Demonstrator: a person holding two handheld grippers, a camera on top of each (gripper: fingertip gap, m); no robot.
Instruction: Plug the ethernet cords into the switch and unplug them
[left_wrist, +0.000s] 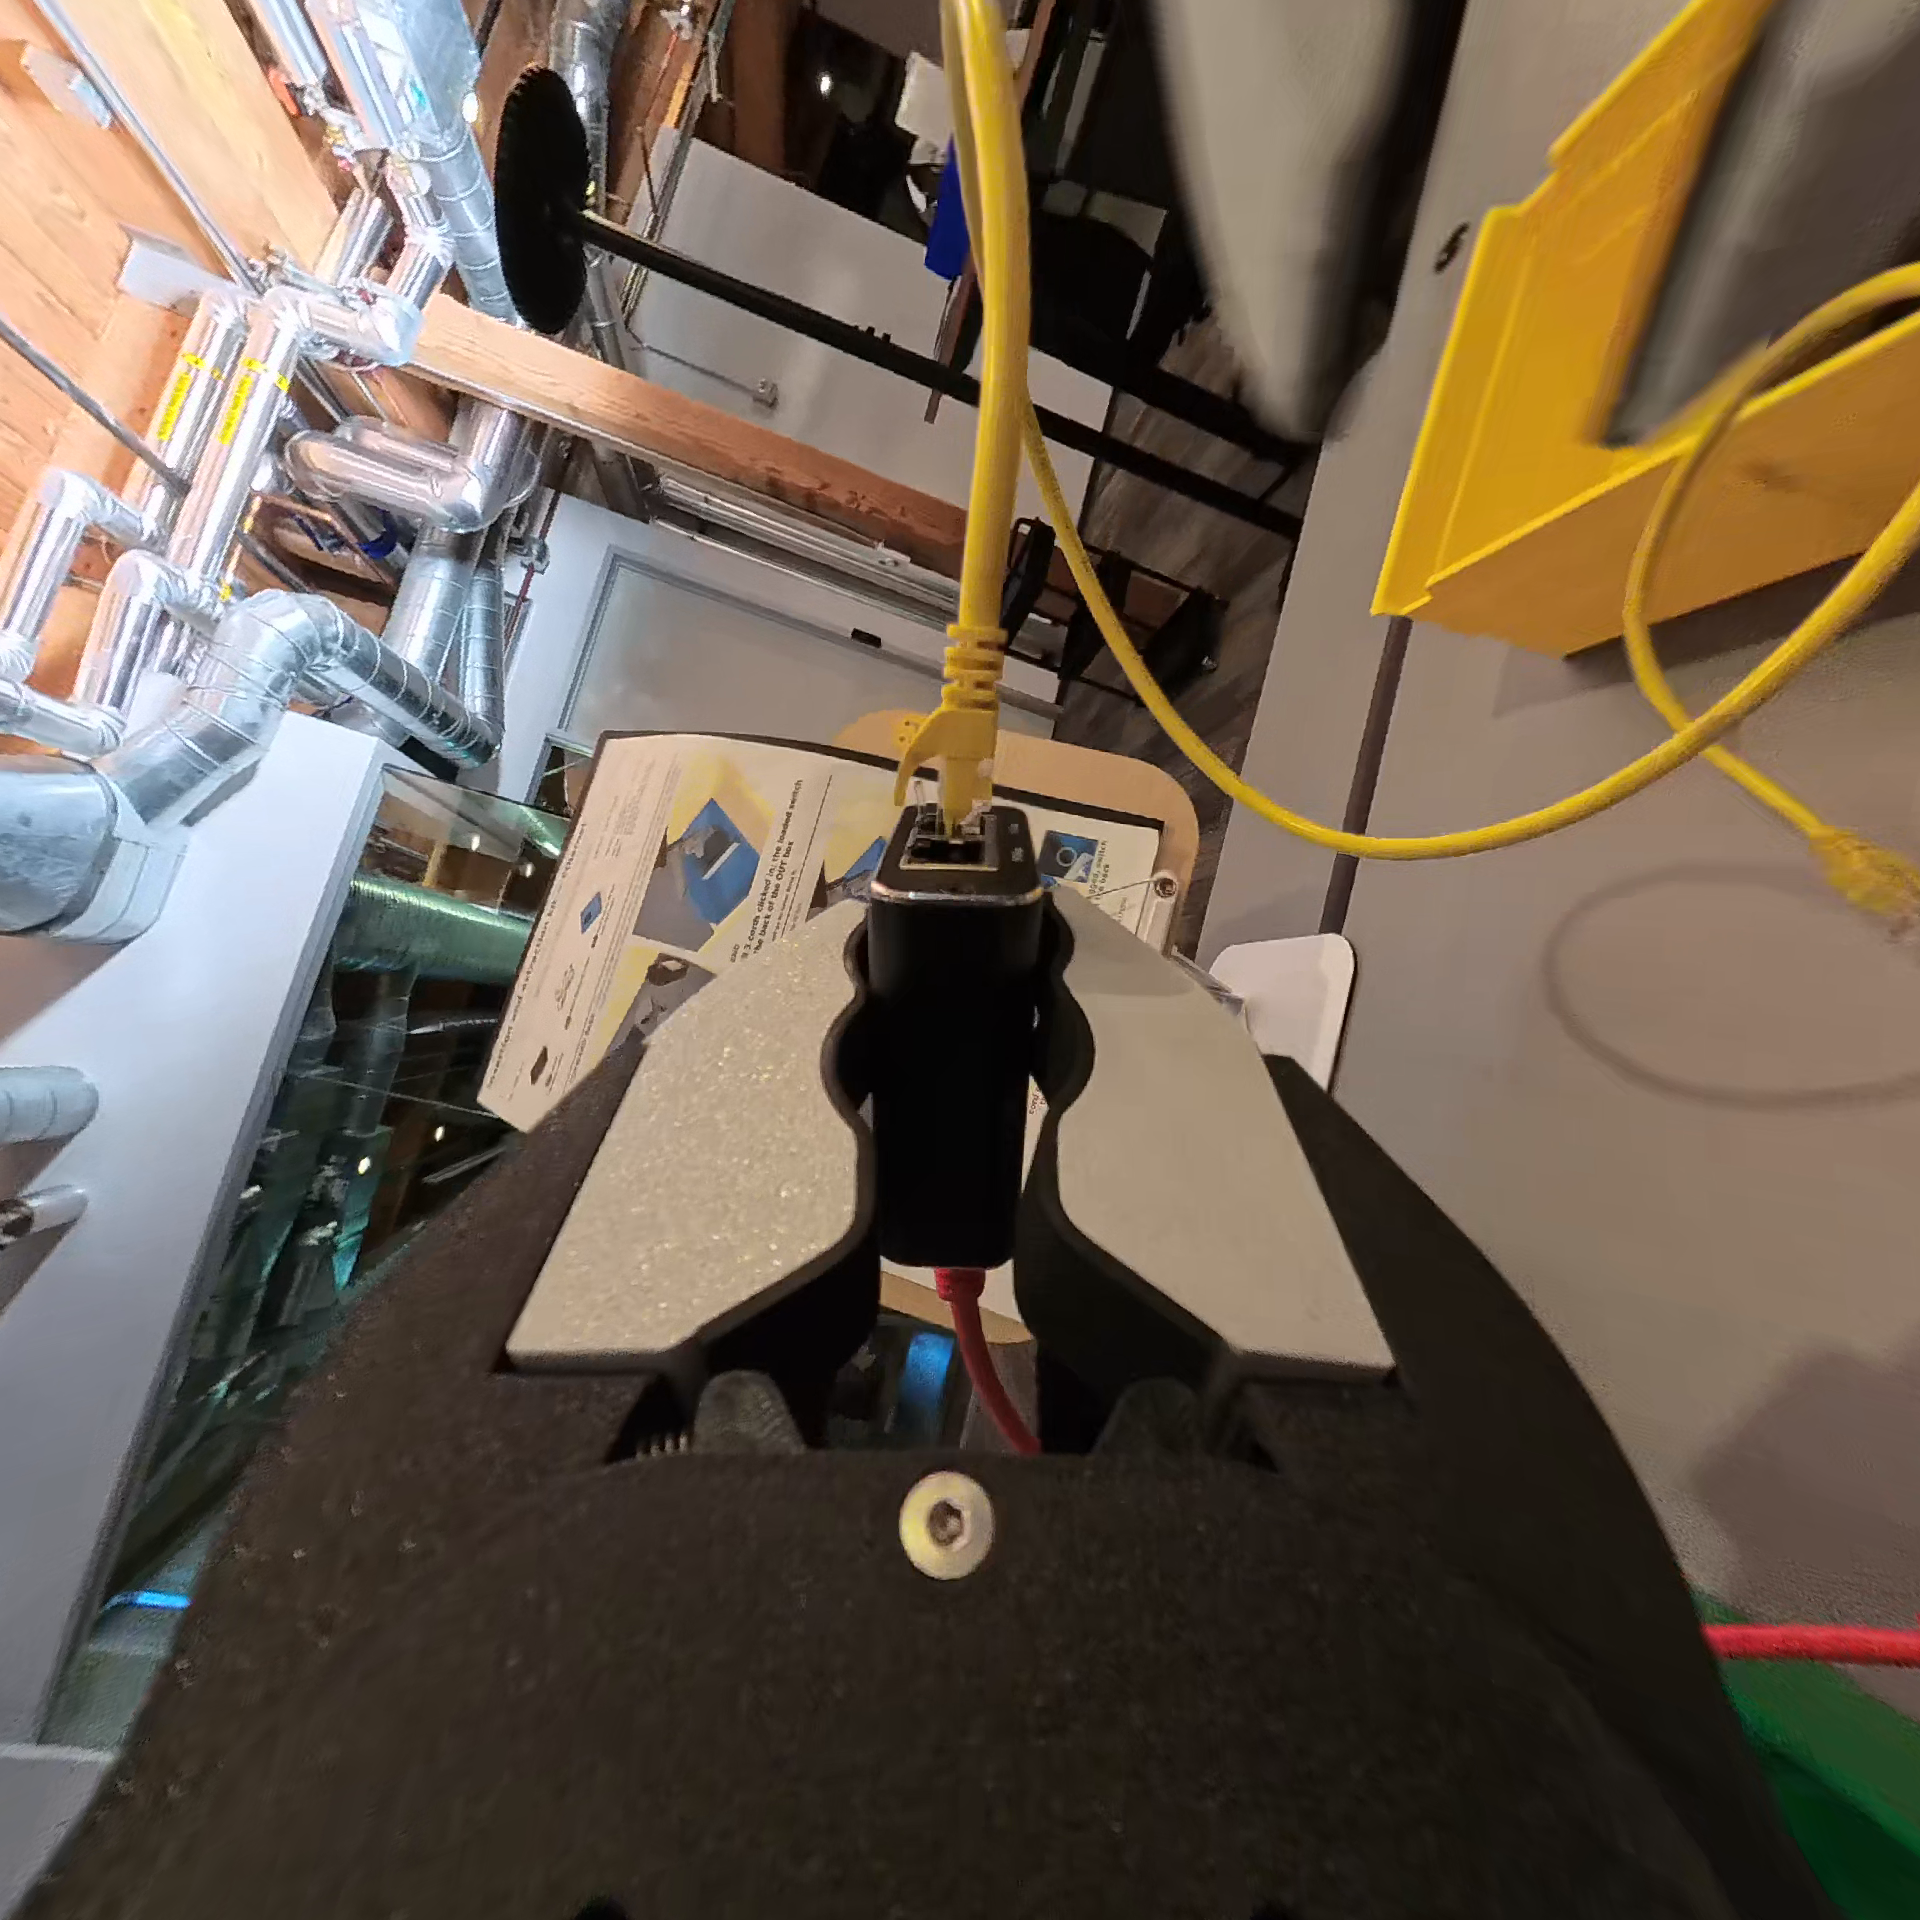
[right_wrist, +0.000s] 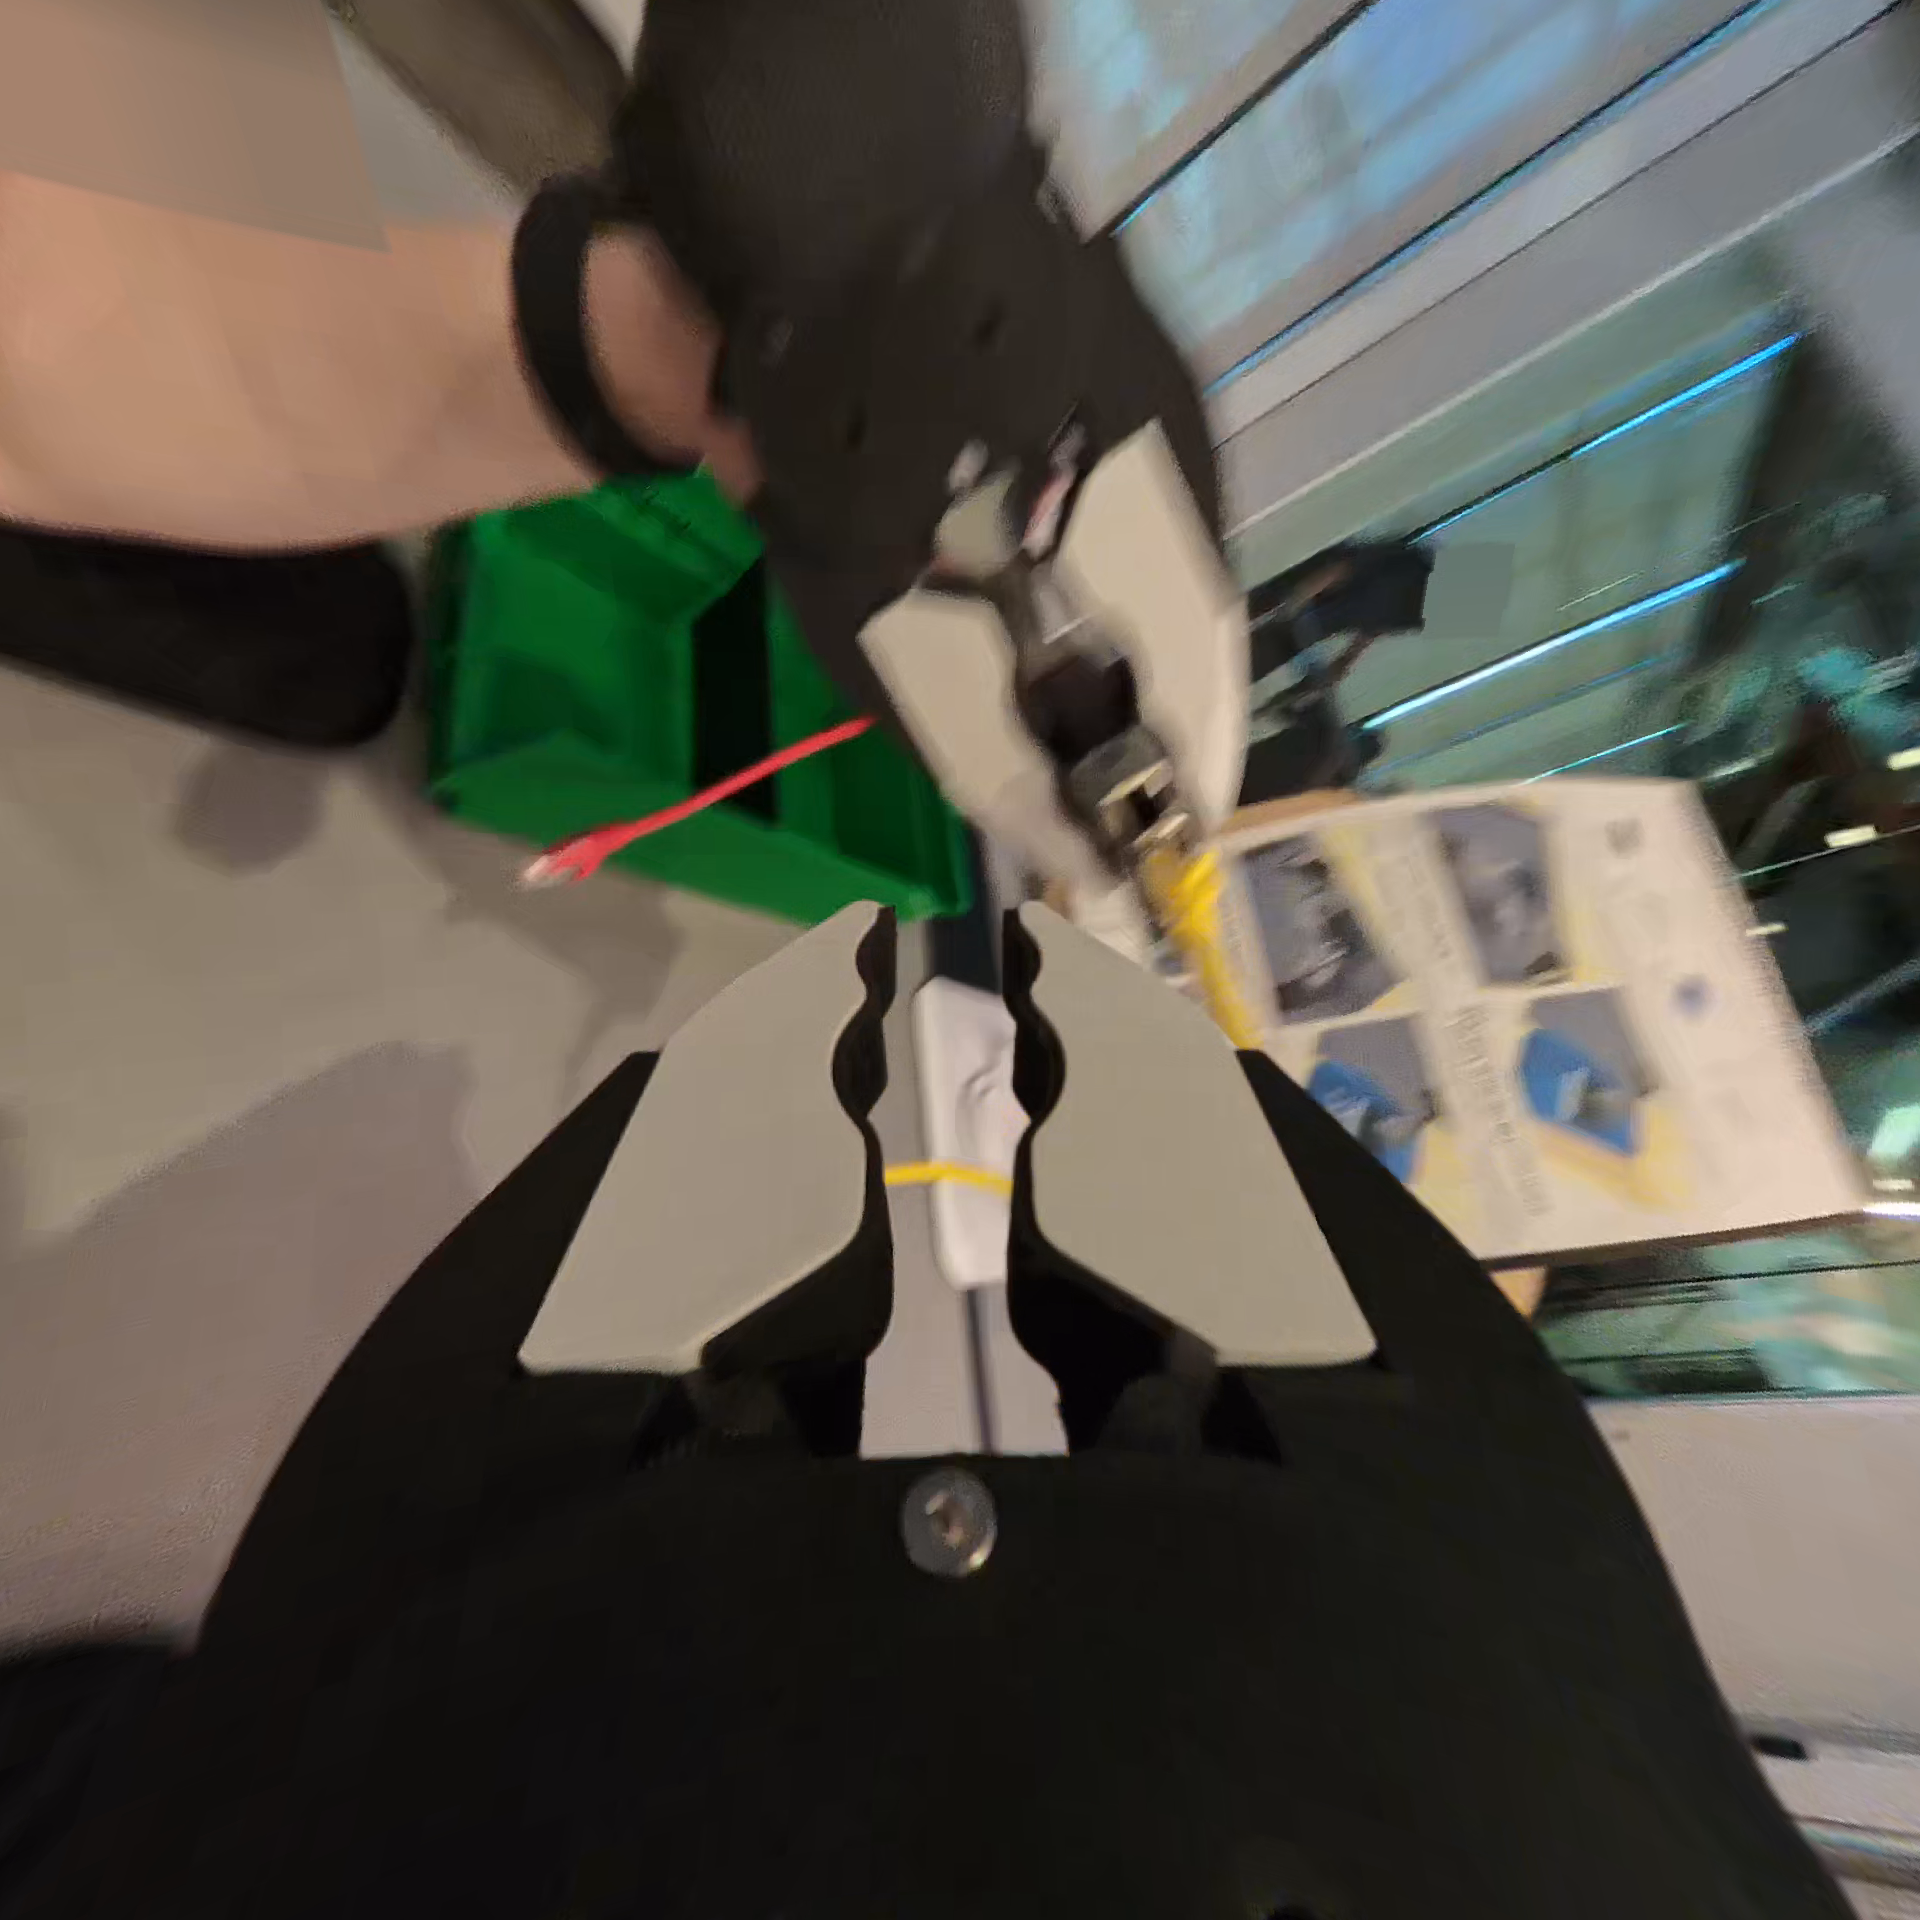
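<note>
Nearest the lens in the left wrist view, the left tongs (left_wrist: 956, 997) are pressed onto a small black switch (left_wrist: 951, 1039), which is pinched upright between the two grey pads. One red cord (left_wrist: 987, 1361) is seen leaving the near end of the switch, and one yellow cord (left_wrist: 982, 436) is plugged by its connector into the port on the far end, rising from there out of the top of the frame. A second yellow connector (left_wrist: 1860, 883) is seen hanging free to the right, apart from the switch. Behind the switch a printed instruction sheet (left_wrist: 675, 883) is propped on a board, and farther right a yellow bin (left_wrist: 1558, 468) is seen on the grey table (left_wrist: 1558, 1143); its contents cannot be made out.

In the right wrist view, the right tongs (right_wrist: 948, 925) are held slightly apart, with nothing pinched between them. A thin yellow strand crosses the gap lower down, but whether it lies between the jaws or behind them cannot be told. Beyond them, one green bin (right_wrist: 582, 717) is seen on the table, with the red cord draped over its front and the free red plug lying just outside it. The picture is blurred.
</note>
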